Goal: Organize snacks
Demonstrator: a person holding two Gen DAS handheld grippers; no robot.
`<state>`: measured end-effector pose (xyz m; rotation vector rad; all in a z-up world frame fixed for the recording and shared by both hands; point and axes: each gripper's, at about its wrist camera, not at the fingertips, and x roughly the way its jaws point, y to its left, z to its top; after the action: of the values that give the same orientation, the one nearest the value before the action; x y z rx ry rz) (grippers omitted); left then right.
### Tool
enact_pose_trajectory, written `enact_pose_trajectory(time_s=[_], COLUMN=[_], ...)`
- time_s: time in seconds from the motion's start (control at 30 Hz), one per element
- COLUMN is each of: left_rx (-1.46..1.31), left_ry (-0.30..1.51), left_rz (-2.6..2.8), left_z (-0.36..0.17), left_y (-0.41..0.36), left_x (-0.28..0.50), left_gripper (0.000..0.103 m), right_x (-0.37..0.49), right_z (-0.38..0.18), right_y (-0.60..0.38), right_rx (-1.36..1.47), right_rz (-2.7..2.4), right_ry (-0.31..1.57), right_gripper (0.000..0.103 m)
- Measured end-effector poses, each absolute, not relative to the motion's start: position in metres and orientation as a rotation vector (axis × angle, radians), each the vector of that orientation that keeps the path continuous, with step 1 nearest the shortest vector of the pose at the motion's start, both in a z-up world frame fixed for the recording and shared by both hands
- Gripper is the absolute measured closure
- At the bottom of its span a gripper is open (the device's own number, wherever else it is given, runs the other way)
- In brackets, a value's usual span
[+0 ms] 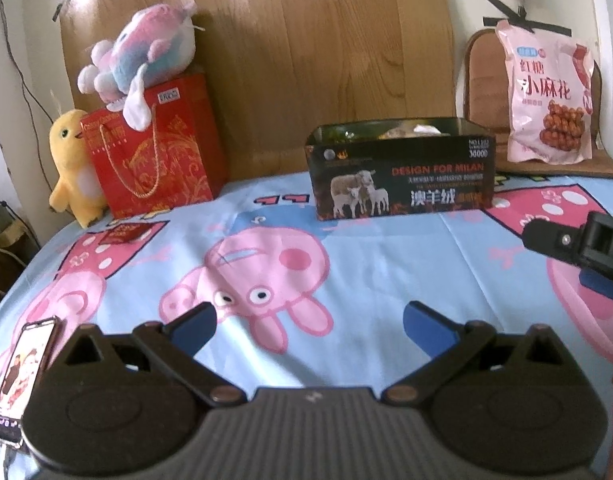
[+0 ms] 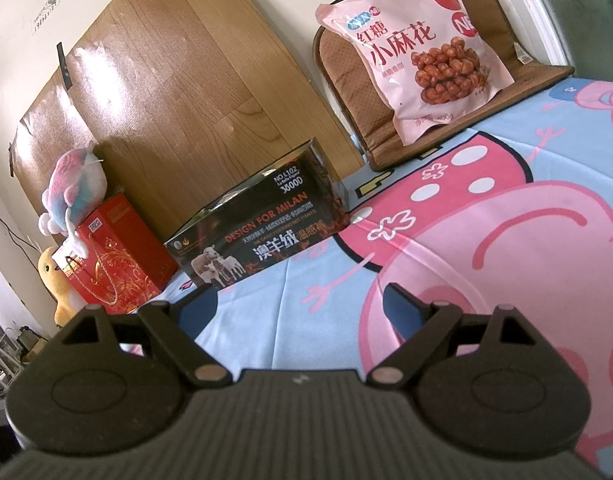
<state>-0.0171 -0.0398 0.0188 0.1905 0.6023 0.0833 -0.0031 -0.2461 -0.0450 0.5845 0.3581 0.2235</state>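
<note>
- So here's where I'm at: both grippers are hovering over the bed, which has a light-blue cartoon-pig bedsheet [image 1: 366,240] on it, and neither one has anything in it.
- My left gripper [image 1: 308,322] has its blue-padded fingers spread wide, with only sheet showing between them. It's angled down at the cloth, parked and ready I'd say.
- My right gripper [image 2: 302,304] is the same deal, fingers well apart and empty. In the left view I can see it poking in from the right edge.
- The snack I think I'm after is the big pink plastic bag of brown-sugar twists [image 2: 414,48]. It's propped upright against the back of a brown woven chair cushion [image 2: 546,68] beside the bed, probably leaned there so it doesn't flop over.
- The dark open-topped cardboard box with sheep printed on it [image 1: 400,178] sits on the sheet near the wood-grain headboard panel [image 1: 306,40]. I can make out pale wrapped stuff inside, so my guess is that's where snacks go.
- Bag and box are well apart, so I reckon the right side takes the bag since it's closer.
- Other clutter: a red paper gift bag with rope handles [image 1: 154,148] with a pink-and-blue plush toy [image 1: 142,52] on top, a yellow plush chick [image 1: 68,164] beside it, and a phone [image 1: 22,376] lying by my left gripper.
</note>
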Motion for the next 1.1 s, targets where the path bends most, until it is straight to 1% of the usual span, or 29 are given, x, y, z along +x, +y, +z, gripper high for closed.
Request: enact_pose_trajectory(time_s=[0.87,1.1], left_rx=[0.167,0.166], left_ry=[0.698,0.678], left_rz=[0.03,0.005], left_z=[0.007,0.009], left_y=[-0.04,-0.043], left_x=[-0.008,-0.01], left_gripper=[0.0,0.0], right_x=[-0.003,-0.003], right_z=[-0.046,-0.046], right_y=[-0.245,-0.245], right_rx=[0.588,0.589], right_rz=[0.223,0.224], right_ry=[0.358,0.36], right_gripper=[0.011,0.011])
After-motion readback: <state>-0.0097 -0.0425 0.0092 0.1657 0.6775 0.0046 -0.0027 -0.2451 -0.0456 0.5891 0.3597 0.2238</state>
